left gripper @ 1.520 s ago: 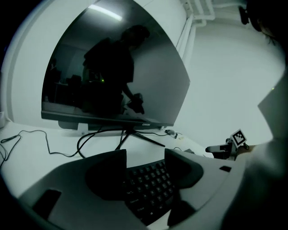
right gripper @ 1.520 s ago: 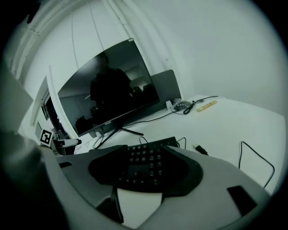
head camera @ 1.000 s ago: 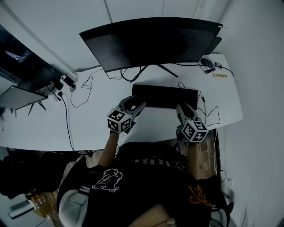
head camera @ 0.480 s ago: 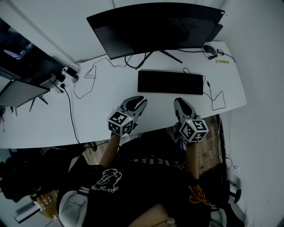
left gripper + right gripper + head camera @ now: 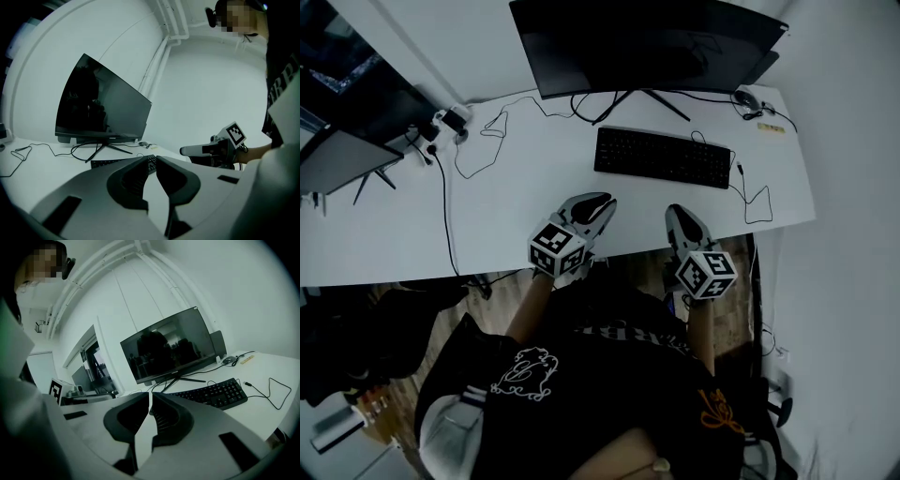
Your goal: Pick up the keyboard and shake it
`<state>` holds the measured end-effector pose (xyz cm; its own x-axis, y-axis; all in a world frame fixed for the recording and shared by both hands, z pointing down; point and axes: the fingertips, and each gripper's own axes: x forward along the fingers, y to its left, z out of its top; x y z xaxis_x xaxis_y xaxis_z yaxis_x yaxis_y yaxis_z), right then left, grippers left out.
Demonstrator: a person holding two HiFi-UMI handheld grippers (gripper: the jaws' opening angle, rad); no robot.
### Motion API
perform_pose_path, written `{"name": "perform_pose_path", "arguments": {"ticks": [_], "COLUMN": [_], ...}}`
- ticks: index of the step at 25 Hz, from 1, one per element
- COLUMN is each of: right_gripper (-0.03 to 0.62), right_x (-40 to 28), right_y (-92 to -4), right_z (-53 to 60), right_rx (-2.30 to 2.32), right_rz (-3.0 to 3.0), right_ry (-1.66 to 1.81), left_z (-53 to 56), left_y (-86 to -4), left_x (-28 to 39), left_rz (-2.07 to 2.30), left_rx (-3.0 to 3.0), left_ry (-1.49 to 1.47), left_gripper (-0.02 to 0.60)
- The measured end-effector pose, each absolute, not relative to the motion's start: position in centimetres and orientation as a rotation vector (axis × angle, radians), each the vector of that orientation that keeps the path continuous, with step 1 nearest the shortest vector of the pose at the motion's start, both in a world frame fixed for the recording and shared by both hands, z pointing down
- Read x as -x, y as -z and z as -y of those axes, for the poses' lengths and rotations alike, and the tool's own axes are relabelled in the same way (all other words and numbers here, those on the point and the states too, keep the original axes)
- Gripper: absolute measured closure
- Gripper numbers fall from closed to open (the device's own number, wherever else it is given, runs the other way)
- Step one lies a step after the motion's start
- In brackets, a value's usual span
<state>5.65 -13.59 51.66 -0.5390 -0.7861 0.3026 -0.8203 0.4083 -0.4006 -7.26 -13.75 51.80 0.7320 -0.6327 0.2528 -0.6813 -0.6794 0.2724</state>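
The black keyboard lies flat on the white desk in front of the monitor, and nothing touches it. My left gripper hovers at the desk's near edge, well short of the keyboard's left end. My right gripper hangs just off that edge, below the keyboard's right part. Both pairs of jaws have just been closing with nothing between them, and now stand shut. The left gripper view shows its tips together, with the keyboard beyond. In the right gripper view the tips meet, with the keyboard ahead to the right.
A wide dark monitor stands behind the keyboard. A mouse sits at the desk's far right corner. The keyboard's cable loops on the right, and more cables and a plug block lie at the left. The person's torso fills the foreground.
Both grippers have drawn back from the keyboard's two ends to the desk's near edge, and their jaws have narrowed. The keyboard stays lying on the desk.
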Motion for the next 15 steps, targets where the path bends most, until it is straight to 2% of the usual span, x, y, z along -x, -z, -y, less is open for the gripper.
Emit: {"name": "perform_pose_path", "arguments": {"ticks": [15], "right_gripper": [0.580], "right_x": [-7.8], "right_y": [-49.6], "right_z": [5.3], "right_rx": [-1.314], "right_rz": [2.694], "right_ry": [-0.687], "left_z": [5.1], "left_y": [-50.1], "left_x": [2.5], "left_rz": [1.082], "left_rx": [-2.548], "left_ry": [-0.145], "left_gripper": [0.542]}}
